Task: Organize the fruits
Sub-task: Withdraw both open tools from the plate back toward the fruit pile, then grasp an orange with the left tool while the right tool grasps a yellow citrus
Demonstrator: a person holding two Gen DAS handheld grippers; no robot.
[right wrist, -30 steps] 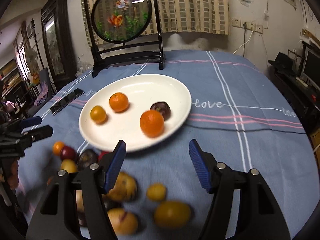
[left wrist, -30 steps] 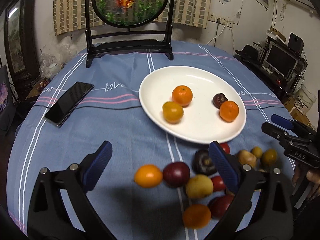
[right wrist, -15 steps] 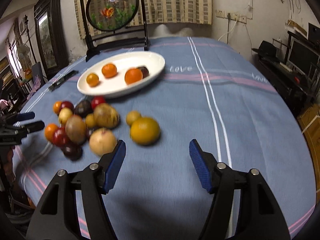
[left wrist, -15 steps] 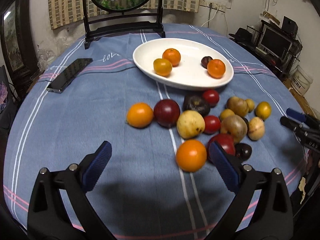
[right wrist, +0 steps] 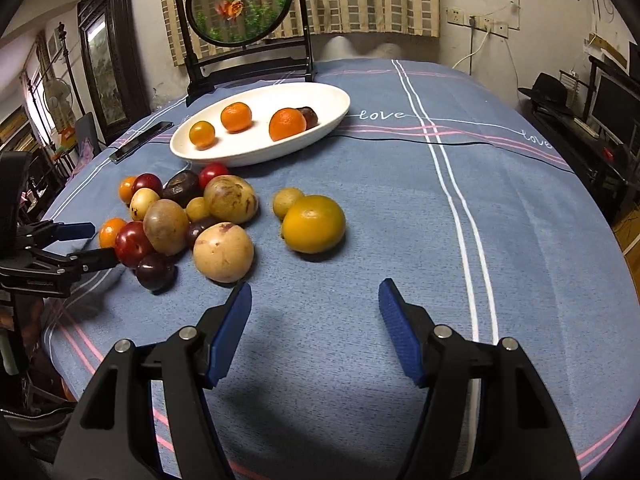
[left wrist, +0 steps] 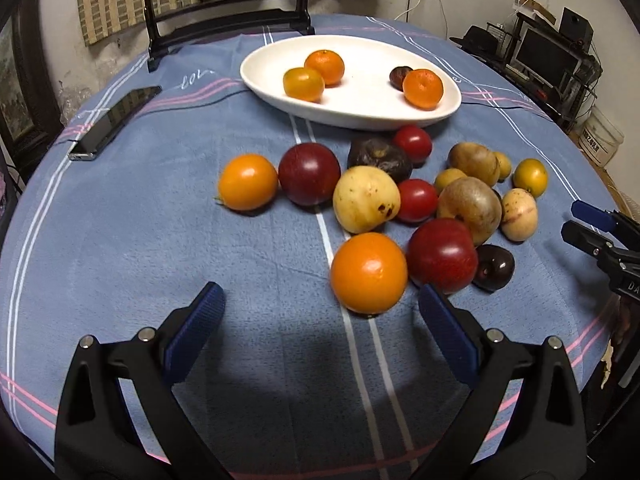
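Left gripper (left wrist: 320,312) fingers spread, empty; nearest orange (left wrist: 369,273) at its 1 o'clock. Right gripper (right wrist: 315,303) likewise spread, empty. Loose fruit heaped on surface (left wrist: 120,240) (sorting pending); four pieces on plate (left wrist: 360,112), 12 o'clock.

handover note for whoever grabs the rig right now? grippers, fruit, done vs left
Left gripper: open, empty, just short of the near orange fruit.
Right gripper: open, empty, over bare tablecloth near the yellow-orange fruit.
Done: four fruits in the white plate: three orange, one dark.
Left: the loose pile of fruit on the cloth in front of the plate.
The phone lies aside.
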